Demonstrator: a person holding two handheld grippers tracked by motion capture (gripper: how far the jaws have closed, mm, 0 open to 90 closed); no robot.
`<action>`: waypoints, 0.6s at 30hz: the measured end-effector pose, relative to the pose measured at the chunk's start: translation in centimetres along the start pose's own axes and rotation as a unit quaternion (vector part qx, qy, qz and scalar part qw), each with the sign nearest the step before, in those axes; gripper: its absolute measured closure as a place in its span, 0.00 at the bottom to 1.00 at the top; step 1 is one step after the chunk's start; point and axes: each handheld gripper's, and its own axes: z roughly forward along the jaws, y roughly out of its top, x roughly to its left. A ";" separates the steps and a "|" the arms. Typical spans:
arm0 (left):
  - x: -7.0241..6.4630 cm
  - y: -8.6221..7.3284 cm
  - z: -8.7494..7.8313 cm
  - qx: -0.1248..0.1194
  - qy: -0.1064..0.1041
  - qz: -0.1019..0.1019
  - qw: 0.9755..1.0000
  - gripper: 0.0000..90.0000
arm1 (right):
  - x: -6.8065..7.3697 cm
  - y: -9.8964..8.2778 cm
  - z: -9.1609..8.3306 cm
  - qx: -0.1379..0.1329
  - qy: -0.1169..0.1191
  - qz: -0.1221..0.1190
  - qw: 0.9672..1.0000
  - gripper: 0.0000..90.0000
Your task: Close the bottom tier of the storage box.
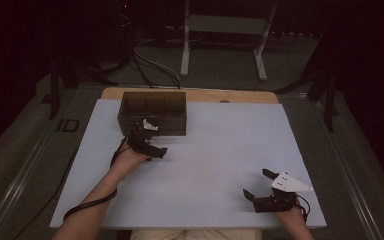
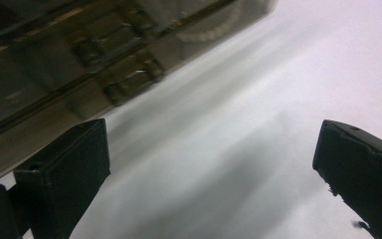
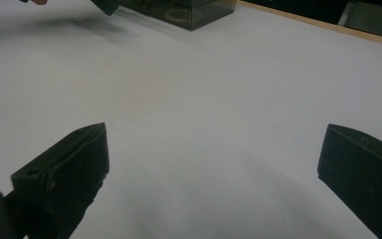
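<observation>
My left gripper hangs with jaws apart and nothing between them, just in front of the dark clear box standing near the desk's far left edge. My right gripper waits, jaws also wide and bare, near the front right corner. Risk, as I judge it: a careless swing could knock the box backward.

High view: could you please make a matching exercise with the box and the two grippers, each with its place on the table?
Things:
1. box
2. left gripper
3. right gripper

Places:
A. near the front edge of the table, at the right
B. just in front of the box, jaws open with nothing between them
C. at the far edge, left of the middle

Pairs: 1-C, 2-B, 3-A
</observation>
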 end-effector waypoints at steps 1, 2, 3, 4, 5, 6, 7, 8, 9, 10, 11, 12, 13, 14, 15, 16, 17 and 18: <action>-0.1 0.0 0.1 0.001 -0.008 0.003 1.000 0.01 | 0.0 0.0 0.0 -0.001 0.000 0.000 1.000 0.00; -0.2 0.1 0.2 0.002 -0.015 0.004 1.000 0.01 | 0.0 0.0 0.0 -0.001 -0.001 0.001 1.000 0.00; -0.3 0.2 0.3 0.006 -0.024 0.005 1.000 0.01 | -0.1 0.0 0.0 -0.001 -0.001 0.000 1.000 0.00; -0.4 0.2 0.4 0.009 -0.034 0.010 0.999 0.01 | -0.1 0.0 0.0 -0.001 -0.001 0.000 1.000 0.00; -0.6 0.3 0.5 0.007 -0.041 0.014 0.999 0.01 | -0.1 -0.1 -0.1 -0.001 -0.001 0.000 1.000 0.00; -0.7 0.4 0.6 0.008 -0.048 0.020 0.999 0.01 | -0.1 -0.1 -0.1 0.000 -0.001 0.001 1.000 0.00; -0.9 0.5 0.7 0.009 -0.055 0.026 0.998 0.01 | -0.1 -0.1 -0.1 -0.001 0.000 0.001 1.000 0.00; -1.2 0.6 0.7 0.009 -0.060 0.029 0.998 0.01 | -0.1 -0.1 -0.1 -0.002 0.000 0.001 1.000 0.00; -1.3 0.7 0.7 0.009 -0.067 0.035 0.997 0.01 | -0.1 0.0 -0.1 -0.002 0.000 -0.001 1.000 0.00; -1.5 0.8 0.7 0.008 -0.075 0.040 0.996 0.01 | -0.1 0.0 -0.1 -0.002 -0.001 -0.001 1.000 0.00; -1.6 1.0 0.7 0.005 -0.081 0.042 0.996 0.01 | -0.1 0.0 -0.1 -0.002 -0.001 -0.002 1.000 0.00; -1.7 1.1 0.6 0.002 -0.086 0.050 0.995 0.01 | -0.1 0.0 -0.1 -0.002 -0.001 -0.002 1.000 0.00; -1.9 1.3 0.5 -0.001 -0.091 0.053 0.994 0.01 | -0.1 0.0 -0.1 -0.002 -0.001 -0.002 1.000 0.00; -2.0 1.5 0.4 -0.002 -0.097 0.058 0.994 0.01 | 0.0 0.0 -0.1 -0.003 -0.001 -0.002 1.000 0.00; -2.0 1.7 0.4 0.000 -0.101 0.060 0.993 0.01 | 0.0 0.0 -0.2 -0.002 -0.001 -0.002 1.000 0.00; -2.0 1.8 0.2 -0.004 -0.104 0.060 0.993 0.01 | 0.1 0.0 -0.2 -0.003 -0.002 -0.002 1.000 0.00; -2.1 1.9 0.1 -0.008 -0.110 0.065 0.992 0.01 | 0.1 0.1 -0.2 -0.003 -0.002 -0.003 1.000 0.00; -2.2 2.1 0.0 -0.007 -0.113 0.067 0.991 0.01 | 0.1 0.1 -0.2 -0.003 -0.003 -0.003 1.000 0.00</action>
